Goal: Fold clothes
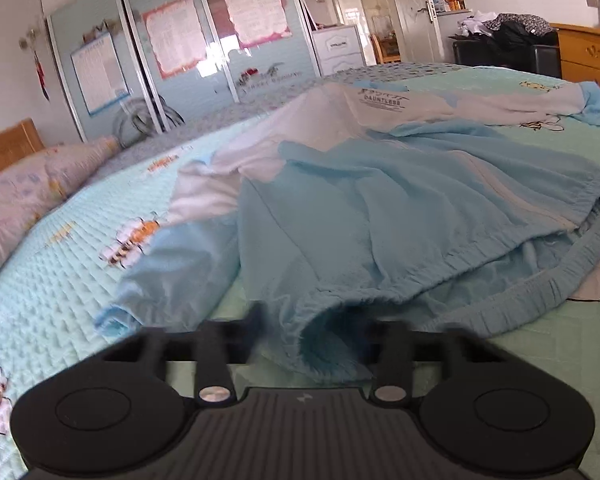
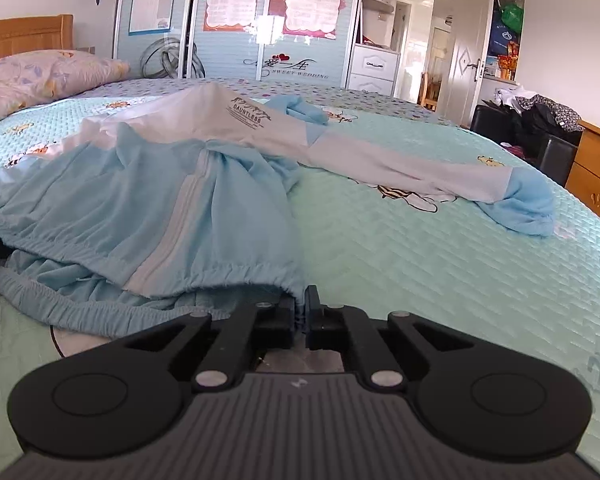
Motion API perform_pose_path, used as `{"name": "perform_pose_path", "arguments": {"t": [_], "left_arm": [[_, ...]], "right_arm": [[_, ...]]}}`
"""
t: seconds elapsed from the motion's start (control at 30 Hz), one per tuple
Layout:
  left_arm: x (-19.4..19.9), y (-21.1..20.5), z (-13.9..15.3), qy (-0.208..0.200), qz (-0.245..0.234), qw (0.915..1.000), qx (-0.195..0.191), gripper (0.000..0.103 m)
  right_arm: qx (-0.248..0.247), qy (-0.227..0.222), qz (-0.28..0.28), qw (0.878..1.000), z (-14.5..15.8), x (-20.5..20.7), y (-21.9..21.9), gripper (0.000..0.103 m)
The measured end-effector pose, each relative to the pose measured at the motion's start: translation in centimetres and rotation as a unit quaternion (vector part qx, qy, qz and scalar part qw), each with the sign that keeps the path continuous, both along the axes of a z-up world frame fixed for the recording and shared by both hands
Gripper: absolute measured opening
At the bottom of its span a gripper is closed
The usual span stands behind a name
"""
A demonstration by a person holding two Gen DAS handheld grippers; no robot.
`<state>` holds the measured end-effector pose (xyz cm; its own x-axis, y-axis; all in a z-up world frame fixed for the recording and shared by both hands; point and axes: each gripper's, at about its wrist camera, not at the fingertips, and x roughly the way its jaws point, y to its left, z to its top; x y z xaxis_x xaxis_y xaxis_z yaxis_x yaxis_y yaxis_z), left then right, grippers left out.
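We have the jacket spread on the bed, light blue body with white upper part and sleeves. Its elastic hem is the near edge and runs crosswise in front of both sets of jaws; the body stretches straight away from them toward the wardrobe, so the long axis lies along our pointing direction.

The far sleeve trails off to the right of the right jaws, cuff well apart from them.

Right gripper: jaws closed on the hem's right corner, fabric visibly pinched between the pads. That end is secured.

Left gripper: jaws stand partly apart with a bunched fold of the hem between them. Fingers are blurred, so we cannot tell whether the pads actually press the cloth.

In the left view the hem runs off to the right, toward the other gripper. So we have one gripper at each end of the same edge, right one clearly nearer to a finished grasp.

Our judgement: next comes lifting the hem and carrying it away from us over the body, toward the collar end. That depends on the left grasp holding; if not, the left corner drops and the fold skews.
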<state>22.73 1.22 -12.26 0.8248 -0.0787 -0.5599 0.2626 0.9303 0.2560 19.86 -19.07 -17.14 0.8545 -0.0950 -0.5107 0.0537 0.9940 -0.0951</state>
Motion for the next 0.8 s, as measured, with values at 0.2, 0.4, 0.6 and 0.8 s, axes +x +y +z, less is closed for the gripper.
{"name": "perform_pose_path", "arguments": {"t": [0.2, 0.4, 0.6, 0.8], "left_arm": [[0.1, 0.6, 0.0, 0.012, -0.002, 0.9998, -0.019, 0.003], [-2.1, 2.5, 1.7, -0.011, 0.008, 0.9995, -0.029, 0.003], [-7.2, 4.8, 4.9, -0.050, 0.000, 0.9983, -0.029, 0.003], [-11.1, 7.1, 6.9, -0.046, -0.003, 0.9985, -0.028, 0.005]], "right_arm": [[-0.004, -0.002, 0.010, 1.000, 0.2, -0.2, 0.2, 0.004], [-0.007, -0.035, 0.015, 0.999, 2.4, -2.6, 0.8, 0.004], [-0.003, -0.055, 0.039, 0.998, 5.3, -7.0, 2.3, 0.004], [0.023, -0.039, 0.073, 0.996, 8.8, -12.8, 3.1, 0.004]]}}
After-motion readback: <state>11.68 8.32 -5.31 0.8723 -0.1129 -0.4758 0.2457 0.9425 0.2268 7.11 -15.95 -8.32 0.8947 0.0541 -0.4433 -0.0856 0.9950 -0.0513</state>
